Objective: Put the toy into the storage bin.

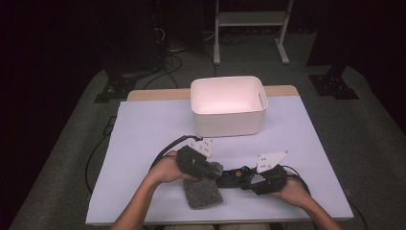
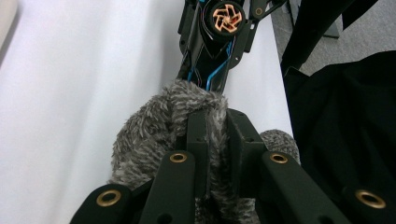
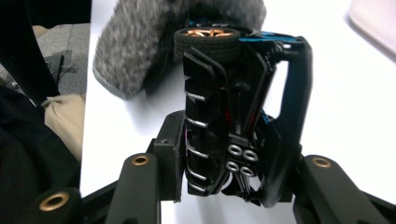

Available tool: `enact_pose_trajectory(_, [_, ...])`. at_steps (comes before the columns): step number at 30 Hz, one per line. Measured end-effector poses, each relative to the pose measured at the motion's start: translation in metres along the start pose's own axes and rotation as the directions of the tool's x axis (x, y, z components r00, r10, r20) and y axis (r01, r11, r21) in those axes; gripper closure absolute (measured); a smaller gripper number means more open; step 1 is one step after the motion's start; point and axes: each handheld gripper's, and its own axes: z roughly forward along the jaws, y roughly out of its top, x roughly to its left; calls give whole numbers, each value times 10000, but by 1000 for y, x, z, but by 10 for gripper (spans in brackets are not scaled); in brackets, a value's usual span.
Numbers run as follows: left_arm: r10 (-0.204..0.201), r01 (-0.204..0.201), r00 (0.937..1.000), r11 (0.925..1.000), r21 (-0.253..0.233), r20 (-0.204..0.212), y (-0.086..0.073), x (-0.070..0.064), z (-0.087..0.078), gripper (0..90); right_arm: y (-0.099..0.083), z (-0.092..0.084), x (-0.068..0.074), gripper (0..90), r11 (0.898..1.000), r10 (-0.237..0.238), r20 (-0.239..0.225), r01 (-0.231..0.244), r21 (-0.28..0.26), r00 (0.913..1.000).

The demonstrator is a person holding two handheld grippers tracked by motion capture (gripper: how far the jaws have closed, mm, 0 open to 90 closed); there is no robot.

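A grey fuzzy cloth (image 1: 203,192) lies near the table's front edge, and one end of it is lifted in my left gripper (image 1: 215,171). In the left gripper view the jaws (image 2: 217,128) are shut on a fold of this cloth (image 2: 154,126). Just beyond it is a black toy car (image 2: 219,42) with blue trim and copper wheels. My right gripper (image 1: 250,182) holds the car (image 1: 236,176) from the right. In the right gripper view its jaws (image 3: 231,140) are shut on the car's (image 3: 233,93) rear, and the cloth (image 3: 140,42) touches the car's far end.
A white plastic bin (image 1: 227,123) stands empty at the back middle of the white-covered table (image 1: 143,139). Its corner shows in the right gripper view (image 3: 376,18). Cables trail from both grippers. The person's dark clothing (image 2: 345,130) is close at the front edge.
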Motion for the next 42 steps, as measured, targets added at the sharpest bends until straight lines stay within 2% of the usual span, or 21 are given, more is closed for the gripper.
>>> enact_pose_trajectory(5, [22,-21,9997,10000,-41,228,4,2,9,805,-12,1,-1,519,9996,101,200,-106,279,9997])
enact_pose_trajectory(7, [105,-109,9989,9999,74,465,8,2,15,805,-15,-2,-1,473,9996,208,246,-212,166,9995])
enact_pose_trajectory(10, [214,-222,9989,9995,202,411,11,1,18,805,-14,-10,-3,470,9995,309,202,-309,8,9993])
enact_pose_trajectory(13, [124,-129,9991,9998,138,399,10,1,17,805,-8,-9,-2,464,9999,88,127,-89,102,9999])
enact_pose_trajectory(17, [160,-171,9988,9996,227,452,9,1,16,806,7,5,2,447,9971,-478,-47,480,597,9988])
enact_pose_trajectory(20, [164,-172,9991,9996,204,388,7,1,11,807,17,20,3,454,9881,-961,-41,959,1203,9954])
enact_pose_trajectory(21, [100,-106,9994,9998,172,335,6,1,9,806,19,25,4,498,9843,-1042,-5,1032,1432,9946])
enact_pose_trajectory(22, [64,-68,9996,9999,134,291,4,1,7,805,20,29,4,541,9807,-1106,152,1067,1638,9937])
enact_pose_trajectory(23, [24,-25,9998,10000,86,202,2,1,3,804,21,30,2,550,9797,-1148,107,1114,1664,9933])
enact_pose_trajectory(24, [-45,45,9999,10000,16,143,-1,2,0,803,21,29,0,555,9827,-969,-62,967,1582,9953])
enact_pose_trajectory(26, [-167,167,9999,9998,-91,21,-5,3,-8,801,18,28,-3,557,9864,-970,-198,987,1311,9951])
enact_pose_trajectory(28, [-232,231,9997,9996,-161,-85,-10,3,-17,802,17,29,-6,558,9903,-702,-351,739,1174,9969])
enact_pose_trajectory(32, [-406,396,9981,9990,-225,-461,-18,4,-39,801,23,33,-13,558,9918,-771,-457,813,986,9960])
enact_pose_trajectory(34, [-544,534,9959,9984,-163,-721,-24,6,-52,802,29,36,-17,557,9897,-1035,-388,1068,951,9939])
enact_pose_trajectory(36, [-746,752,9909,9972,11,-1123,-31,9,-66,802,36,38,-22,557,9889,-1177,-317,1201,876,9925])
enact_pose_trajectory(40, [-1063,1111,9801,9936,194,-1679,-44,14,-90,801,40,41,-31,557,9826,-1495,-28,1489,1108,9888])
enact_pose_trajectory(42, [-1166,1250,9729,9917,298,-1999,-50,17,-103,801,38,42,-34,557,9838,-1408,-28,1402,1117,9900])
